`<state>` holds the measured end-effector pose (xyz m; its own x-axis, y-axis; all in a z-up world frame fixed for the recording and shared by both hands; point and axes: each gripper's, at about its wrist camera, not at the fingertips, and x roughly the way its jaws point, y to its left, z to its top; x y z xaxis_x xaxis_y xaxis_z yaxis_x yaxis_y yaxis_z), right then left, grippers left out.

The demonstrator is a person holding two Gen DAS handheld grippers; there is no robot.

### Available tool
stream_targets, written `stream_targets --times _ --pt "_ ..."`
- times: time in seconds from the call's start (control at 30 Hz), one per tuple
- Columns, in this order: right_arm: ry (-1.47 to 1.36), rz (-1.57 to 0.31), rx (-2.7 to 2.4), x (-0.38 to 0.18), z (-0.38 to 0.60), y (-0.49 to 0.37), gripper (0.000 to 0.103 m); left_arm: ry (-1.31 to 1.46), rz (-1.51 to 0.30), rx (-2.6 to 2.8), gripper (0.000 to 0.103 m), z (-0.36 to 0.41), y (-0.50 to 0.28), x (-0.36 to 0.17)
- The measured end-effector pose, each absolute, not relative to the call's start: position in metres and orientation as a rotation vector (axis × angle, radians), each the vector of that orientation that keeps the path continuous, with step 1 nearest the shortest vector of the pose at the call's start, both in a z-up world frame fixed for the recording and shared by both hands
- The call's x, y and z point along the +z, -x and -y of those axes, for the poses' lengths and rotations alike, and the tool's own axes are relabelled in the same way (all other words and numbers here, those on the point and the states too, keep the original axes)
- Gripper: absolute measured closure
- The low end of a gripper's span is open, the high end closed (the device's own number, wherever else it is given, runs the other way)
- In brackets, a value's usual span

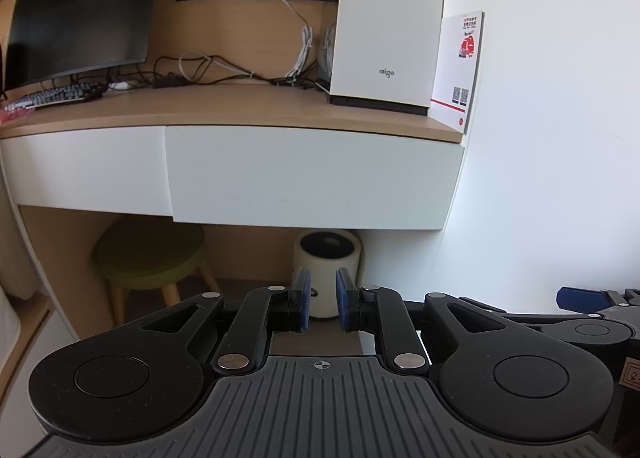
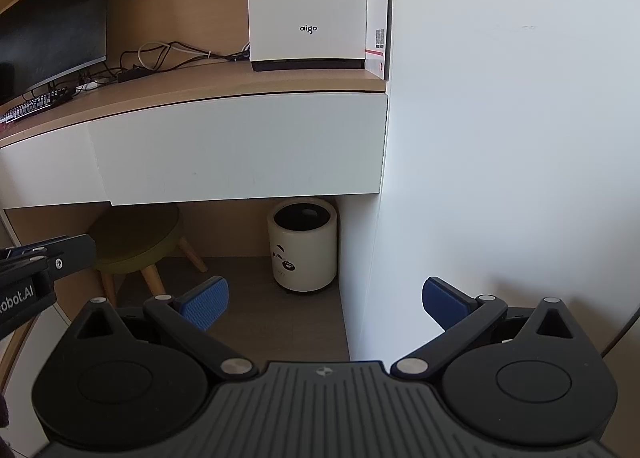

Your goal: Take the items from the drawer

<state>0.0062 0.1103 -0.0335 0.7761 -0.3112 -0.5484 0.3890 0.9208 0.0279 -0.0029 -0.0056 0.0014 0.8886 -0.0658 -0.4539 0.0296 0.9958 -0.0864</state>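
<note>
Two white drawer fronts sit under the wooden desk top, both closed, so whatever is inside is hidden. The wider right drawer [image 1: 312, 178] [image 2: 240, 146] faces both grippers; the left drawer [image 1: 84, 166] [image 2: 44, 174] lies beside it. My left gripper [image 1: 323, 298] hangs below and in front of the right drawer, its blue pads only narrowly apart with nothing between them. My right gripper [image 2: 324, 298] stands wide open and holds nothing, level with the drawer's right end. Each gripper shows at the edge of the other's view.
On the desk stand a white aigo computer case [image 1: 388, 30], a red-and-white card [image 1: 460, 66], a monitor [image 1: 84, 14], a keyboard [image 1: 60, 94] and tangled cables. Under it are a green stool [image 2: 136, 242] and a cream bin [image 2: 304, 246]. A white wall [image 2: 500, 138] closes the right side.
</note>
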Motion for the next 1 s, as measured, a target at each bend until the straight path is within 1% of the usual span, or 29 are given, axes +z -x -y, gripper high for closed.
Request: stream_targets --times 1.0 --pt "-0.159 -0.577 -0.397 -0.033 -0.097 -0.015 0.000 0.060 -0.512 -0.080 0.087 0.010 -0.010 -0.002"
